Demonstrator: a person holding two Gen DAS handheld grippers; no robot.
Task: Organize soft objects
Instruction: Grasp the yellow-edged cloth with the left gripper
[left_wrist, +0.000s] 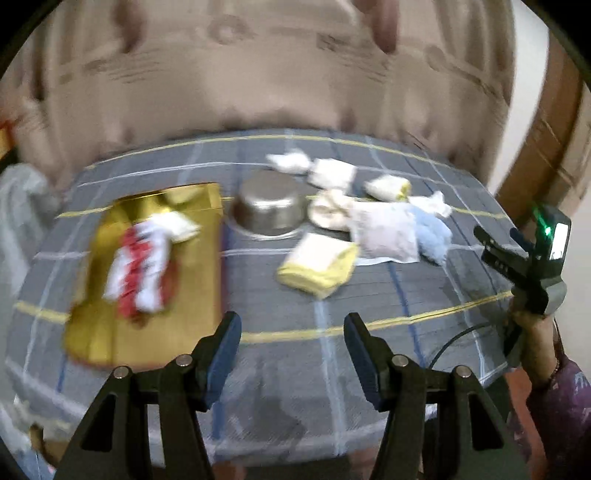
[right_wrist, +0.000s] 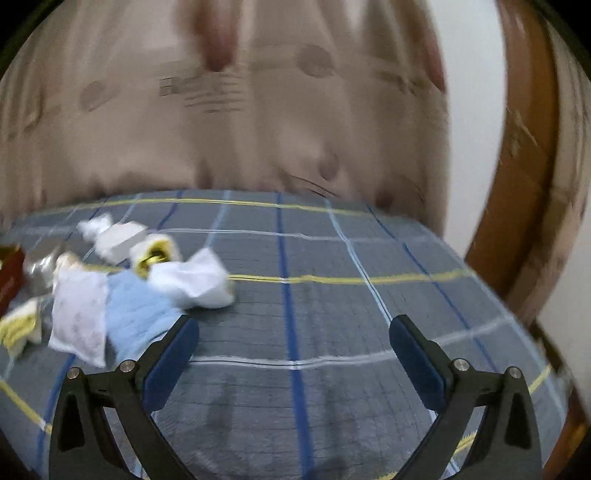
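Cloths crowd the table's left, seemingly clear rightward; both grippers' fingers gape empty.

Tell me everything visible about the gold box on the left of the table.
The gold box is a shallow, shiny rectangular tray with low walls, lying open and flat on the plaid tablecloth, left of the steel bowl. Inside lie a red and white cloth and a small white folded cloth. Motion blur hides finer detail. No gripper touches it.
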